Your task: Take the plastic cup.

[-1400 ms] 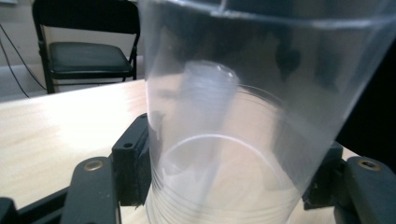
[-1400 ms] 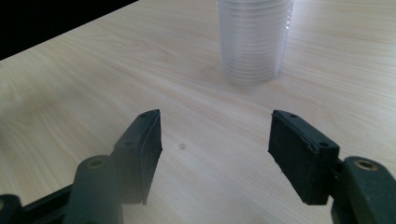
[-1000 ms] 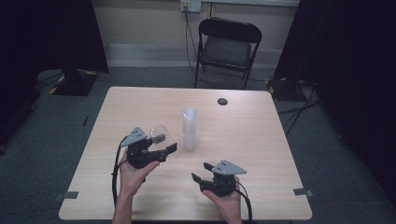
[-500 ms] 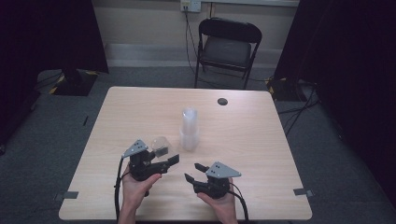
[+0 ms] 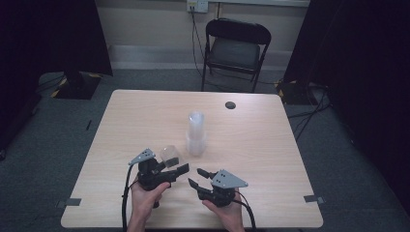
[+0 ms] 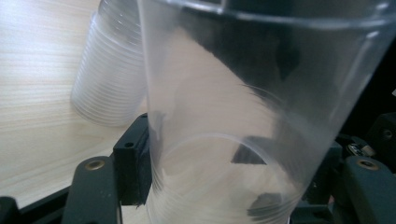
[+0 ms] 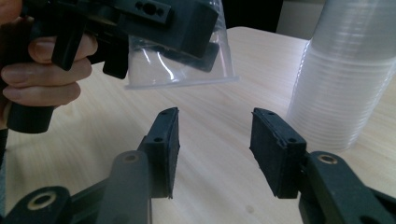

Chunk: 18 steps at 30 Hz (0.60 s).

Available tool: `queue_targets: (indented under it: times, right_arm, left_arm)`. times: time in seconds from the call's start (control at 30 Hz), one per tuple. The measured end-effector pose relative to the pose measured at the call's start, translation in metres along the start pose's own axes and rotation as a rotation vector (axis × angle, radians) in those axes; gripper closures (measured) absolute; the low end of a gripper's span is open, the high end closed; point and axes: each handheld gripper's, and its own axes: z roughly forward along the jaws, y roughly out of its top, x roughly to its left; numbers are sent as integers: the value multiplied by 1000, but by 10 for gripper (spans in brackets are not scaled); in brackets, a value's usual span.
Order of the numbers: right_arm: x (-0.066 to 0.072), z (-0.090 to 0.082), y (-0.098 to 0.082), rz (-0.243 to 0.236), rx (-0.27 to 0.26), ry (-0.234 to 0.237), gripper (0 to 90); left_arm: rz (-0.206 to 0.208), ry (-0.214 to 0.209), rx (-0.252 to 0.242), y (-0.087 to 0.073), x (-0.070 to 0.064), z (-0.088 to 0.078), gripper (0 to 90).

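Left gripper (image 5: 180,168) has sunk nearer the wooden table (image 5: 270,145), pinching one clear plastic cup (image 5: 168,153), apparently tilted; right gripper (image 5: 197,177), jaws closing, stands spread, empty.

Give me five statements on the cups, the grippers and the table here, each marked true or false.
1. The left gripper is clamped on a single clear cup. True.
2. The right gripper holds a cup between its jaws. False: its jaws stand apart with nothing between them, and they have just been closing.
3. The stack of cups stands upright on the table. True.
4. The held cup's mouth faces up. False: in the right gripper view its rim faces down toward the table.
5. The small dark round thing lies beside the person's hands. False: it lies near the table's far edge.
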Motion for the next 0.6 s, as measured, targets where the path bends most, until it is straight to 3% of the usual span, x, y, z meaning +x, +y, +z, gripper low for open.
queue_targets:
  times: [0.1,0.17,0.3,0.37,0.47,0.6]
  right_arm:
    - [1,0,0,-25,-23,-11,561]
    - [2,-1,0,-42,-41,-18,572]
    - [3,-2,0,-67,-73,-33,591]
    - [3,-2,0,-74,-91,-33,598]
    - [4,-3,0,-85,-109,-40,619]
    - [3,-3,0,-84,-122,-45,630]
  left_arm:
    - [-14,-9,11,0,0,0,345]
    - [-39,-42,12,0,0,1,345]
    - [-46,-61,22,-1,-3,0,345]
    - [-53,-59,29,-1,-4,1,345]
    - [-76,-99,21,-2,-4,3,345]
    - [-85,-100,19,-2,-4,4,344]
